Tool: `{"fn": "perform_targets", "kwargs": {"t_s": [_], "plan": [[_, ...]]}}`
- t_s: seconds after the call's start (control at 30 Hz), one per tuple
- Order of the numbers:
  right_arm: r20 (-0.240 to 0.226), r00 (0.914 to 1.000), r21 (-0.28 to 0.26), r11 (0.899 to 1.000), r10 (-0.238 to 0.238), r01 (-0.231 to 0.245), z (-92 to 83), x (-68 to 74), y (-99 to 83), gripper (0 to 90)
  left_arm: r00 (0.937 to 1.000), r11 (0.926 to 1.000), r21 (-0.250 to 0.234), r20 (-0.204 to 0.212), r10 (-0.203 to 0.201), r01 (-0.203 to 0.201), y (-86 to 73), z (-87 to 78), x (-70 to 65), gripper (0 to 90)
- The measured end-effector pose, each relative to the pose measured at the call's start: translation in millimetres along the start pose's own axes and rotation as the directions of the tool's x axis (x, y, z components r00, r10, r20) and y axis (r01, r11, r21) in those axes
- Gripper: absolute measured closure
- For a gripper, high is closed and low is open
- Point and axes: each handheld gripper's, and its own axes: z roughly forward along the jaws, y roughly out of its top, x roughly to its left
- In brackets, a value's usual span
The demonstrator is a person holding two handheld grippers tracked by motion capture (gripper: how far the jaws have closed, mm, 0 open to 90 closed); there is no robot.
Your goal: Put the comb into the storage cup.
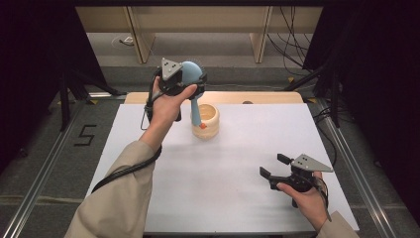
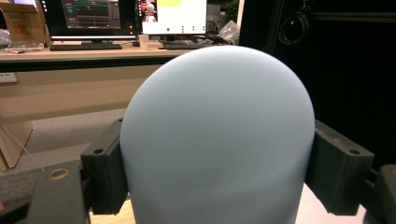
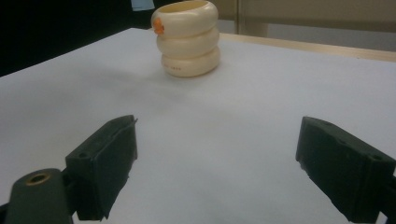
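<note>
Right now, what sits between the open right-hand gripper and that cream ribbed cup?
Nothing: the right gripper view shows bare white table between the right gripper and the cream ribbed cup.

Left gripper (image 1: 190,79) raised, clamped; right gripper (image 1: 275,167) agape.

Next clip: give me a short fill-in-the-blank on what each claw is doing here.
1. The left claw is shut on the blue object's rounded ____.
2. The right claw is ____ and holds nothing.
3. The cream ribbed cup stands on the ____ table.

Missing words: head; open; white
</note>
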Motion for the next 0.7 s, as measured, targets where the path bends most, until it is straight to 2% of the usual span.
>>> {"fn": "perform_targets", "kwargs": {"t_s": [0.43,0.7], "plan": [[0.000,1.0000,-0.001,1.000,-0.001,0.001,-0.1,-0.1,0.1,13.5,1.0000,0.9998,-0.020,0.001,0.006,-0.006,2.9,2.7,-0.6,19.7],[-0.001,1.0000,-0.001,1.000,-0.003,0.003,-0.2,-0.3,0.2,13.5,1.0000,0.9997,-0.025,0.000,-0.004,0.004,1.4,6.5,1.2,19.7]]}}
